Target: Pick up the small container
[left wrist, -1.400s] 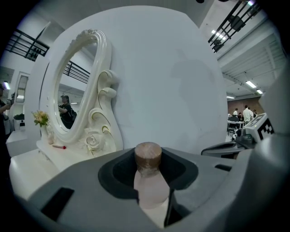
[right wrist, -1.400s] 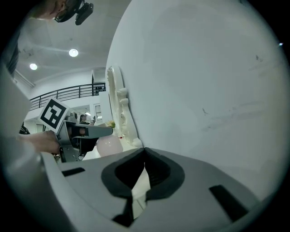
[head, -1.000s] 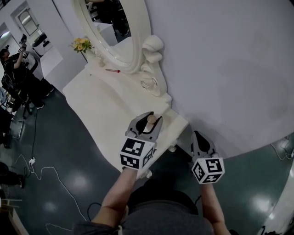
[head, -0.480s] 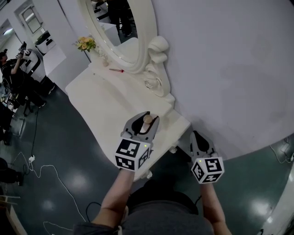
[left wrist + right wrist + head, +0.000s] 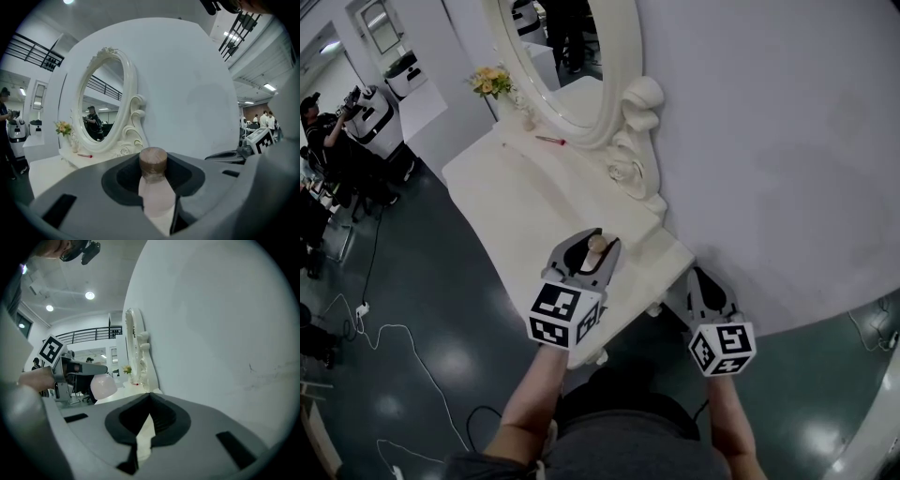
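Observation:
The small container point(image 5: 153, 190) is a pale pink bottle with a brown wooden cap. It stands upright between the jaws of my left gripper point(image 5: 598, 240), which is shut on its neck and body. In the head view its cap point(image 5: 597, 244) shows over the near right end of the white dressing table point(image 5: 516, 211). The right gripper view shows the bottle's round bottom point(image 5: 103, 386) hanging a little above the tabletop. My right gripper point(image 5: 705, 277) is shut with nothing in it, off the table's right corner and close to the white wall.
An oval mirror in a carved white frame point(image 5: 623, 112) stands at the back of the table. A vase of flowers point(image 5: 490, 81) and a small red stick point(image 5: 550, 141) are at the far end. People point(image 5: 337, 131) and cables point(image 5: 384, 342) are on the dark floor to the left.
The left gripper with the bottle has drifted slightly left and toward me. The view has shifted a little along the table. The right gripper has stayed still.

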Demonstrator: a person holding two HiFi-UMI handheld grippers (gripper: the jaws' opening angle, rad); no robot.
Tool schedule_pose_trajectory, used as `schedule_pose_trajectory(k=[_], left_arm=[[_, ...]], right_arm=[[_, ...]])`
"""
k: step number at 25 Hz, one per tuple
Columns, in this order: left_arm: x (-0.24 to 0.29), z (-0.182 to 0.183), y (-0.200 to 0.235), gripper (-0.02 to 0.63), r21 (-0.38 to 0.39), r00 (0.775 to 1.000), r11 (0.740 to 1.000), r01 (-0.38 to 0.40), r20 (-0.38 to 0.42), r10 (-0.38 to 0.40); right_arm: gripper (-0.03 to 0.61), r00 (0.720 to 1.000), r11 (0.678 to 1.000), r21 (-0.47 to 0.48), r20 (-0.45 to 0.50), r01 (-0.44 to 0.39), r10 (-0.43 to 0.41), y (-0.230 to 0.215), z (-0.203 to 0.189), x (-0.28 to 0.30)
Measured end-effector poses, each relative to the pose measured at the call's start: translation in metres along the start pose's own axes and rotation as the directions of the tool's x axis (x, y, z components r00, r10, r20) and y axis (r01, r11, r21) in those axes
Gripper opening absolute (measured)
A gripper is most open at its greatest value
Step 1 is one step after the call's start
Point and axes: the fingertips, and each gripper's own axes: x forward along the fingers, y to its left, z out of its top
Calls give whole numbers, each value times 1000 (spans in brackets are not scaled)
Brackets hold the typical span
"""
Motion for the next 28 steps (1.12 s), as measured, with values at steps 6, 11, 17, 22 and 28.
schedule_pose_trajectory(k=[6, 11, 17, 22, 28], left_arm=[[-4, 0, 8, 133, -4, 1000, 1000, -21, 0, 21], [-5, -2, 12, 133, -6, 1000, 1000, -27, -4, 27], [-6, -4, 15, 133, -10, 999, 999, -36, -7, 35], [-7, -7, 19, 133, -11, 999, 999, -45, -15, 45], [-6, -12, 18, 133, -16, 999, 999, -40, -32, 39]], right_arm=[[3, 1000, 1000, -25, 15, -1, 1, 2, 5, 0], [3, 1000, 999, -38, 7, -5, 5, 2, 4, 2], [3, 1000, 999, -42, -7, -14, 14, 2, 1, 4], [3, 1000, 999, -42, -11, -29, 29, 7, -1, 8], [3, 999, 998, -37, -22, -44, 43, 12, -5, 5]])
